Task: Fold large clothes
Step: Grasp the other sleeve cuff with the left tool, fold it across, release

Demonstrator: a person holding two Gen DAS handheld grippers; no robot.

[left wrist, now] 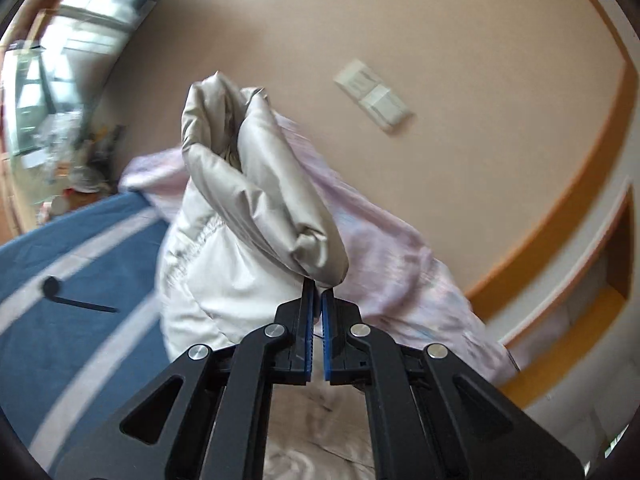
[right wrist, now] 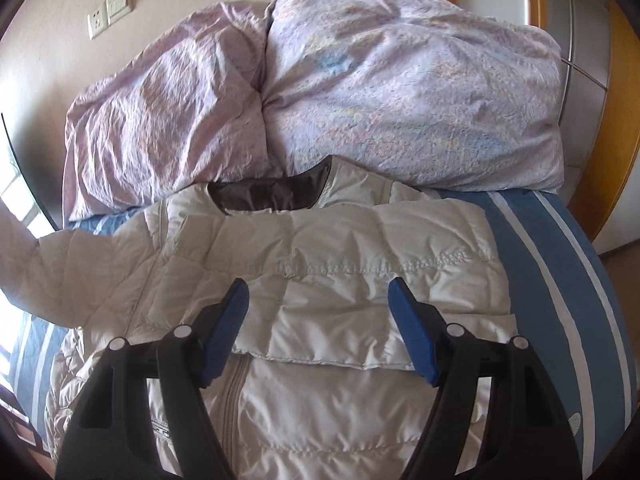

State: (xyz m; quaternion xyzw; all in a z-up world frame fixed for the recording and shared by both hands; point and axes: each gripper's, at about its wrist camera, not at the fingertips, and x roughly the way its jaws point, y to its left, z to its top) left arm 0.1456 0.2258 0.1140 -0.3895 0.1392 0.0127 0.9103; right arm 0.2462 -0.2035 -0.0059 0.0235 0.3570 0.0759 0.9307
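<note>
A white quilted puffer jacket (right wrist: pixel 320 280) lies on the blue striped bed, collar toward the duvet, its right sleeve folded flat across the chest. My right gripper (right wrist: pixel 318 284) is open and empty, hovering just above the folded sleeve. My left gripper (left wrist: pixel 318 294) is shut on the cuff of the jacket's other sleeve (left wrist: pixel 256 176) and holds it lifted above the bed, the sleeve standing up in front of the camera. In the right wrist view that lifted sleeve (right wrist: pixel 36 268) runs off to the left.
A crumpled lilac duvet (right wrist: pixel 340 92) is piled at the head of the bed against the beige wall. The blue sheet with white stripes (left wrist: pixel 72 280) carries a small black strap (left wrist: pixel 68 294). Wall sockets (right wrist: pixel 110 10), a wooden cabinet and a cluttered window corner surround the bed.
</note>
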